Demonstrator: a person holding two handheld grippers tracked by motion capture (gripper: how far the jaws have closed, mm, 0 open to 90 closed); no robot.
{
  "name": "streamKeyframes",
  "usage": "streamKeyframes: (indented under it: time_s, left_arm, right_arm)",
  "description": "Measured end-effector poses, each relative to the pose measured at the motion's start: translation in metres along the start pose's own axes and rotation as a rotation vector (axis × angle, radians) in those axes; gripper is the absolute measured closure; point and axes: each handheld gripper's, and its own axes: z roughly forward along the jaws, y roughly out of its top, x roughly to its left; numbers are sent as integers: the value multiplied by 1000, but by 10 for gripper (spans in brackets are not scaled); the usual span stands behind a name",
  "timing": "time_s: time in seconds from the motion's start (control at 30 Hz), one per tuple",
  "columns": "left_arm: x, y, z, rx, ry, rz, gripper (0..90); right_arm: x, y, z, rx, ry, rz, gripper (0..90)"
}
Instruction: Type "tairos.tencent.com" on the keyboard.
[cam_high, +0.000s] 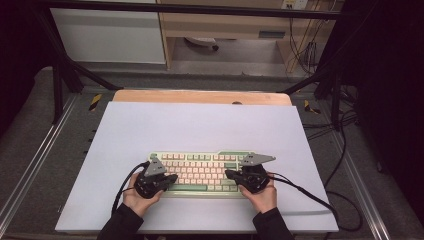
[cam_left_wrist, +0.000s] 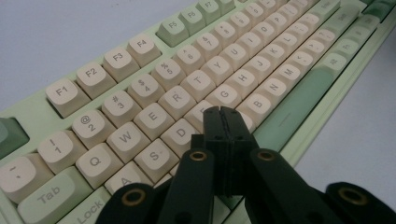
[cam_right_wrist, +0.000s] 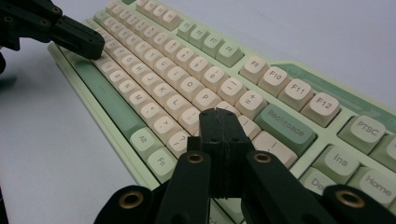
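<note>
Wide bare mat (cam_high: 200, 127) beyond the keyboard (cam_high: 200, 162); I could pass either hand there freely. Mat strips also free at the left and right of the keyboard, and a thin one on my side of it. The keyboard itself blocks the middle near me. My left gripper (cam_left_wrist: 223, 112) sits jaws together over the F–G keys; my right gripper (cam_right_wrist: 219, 114), jaws together, near the Backspace key (cam_right_wrist: 285, 126). The key rows between my grippers are unobstructed.

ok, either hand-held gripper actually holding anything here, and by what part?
Nothing is held. The left hand-held gripper and right hand-held gripper are both shut with nothing between the jaws, tips over the keyboard keys.
</note>
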Motion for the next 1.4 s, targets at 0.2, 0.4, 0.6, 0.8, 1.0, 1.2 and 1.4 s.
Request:
streamKeyframes:
  time_s: [0.2, 0.4, 0.6, 0.8, 1.0, 1.2, 1.4]
  left_arm:
    - [-2, -1, 3, 8, 2, 9, 900]
    - [-1, 0, -2, -7, 3, 8, 900]
    - [4, 1, -9, -21, 10, 2, 900]
    - [9, 5, -12, -35, 29, -11, 899]
    - [13, 8, -8, -35, 37, -24, 899]
    - [17, 11, -5, -33, 60, -29, 899]
    - [24, 12, 0, -31, 82, -50, 899]
  right_arm:
    - [0, 0, -2, -2, -2, 1, 900]
    - [0, 0, 0, -3, 0, -4, 900]
    - [0, 0, -1, -4, -1, -4, 900]
    - [1, 0, 0, 0, 1, -3, 900]
    - [0, 0, 0, -2, 1, -4, 900]
    - [0, 0, 0, -2, 0, -5, 900]
    - [0, 0, 0, 0, -1, -7, 900]
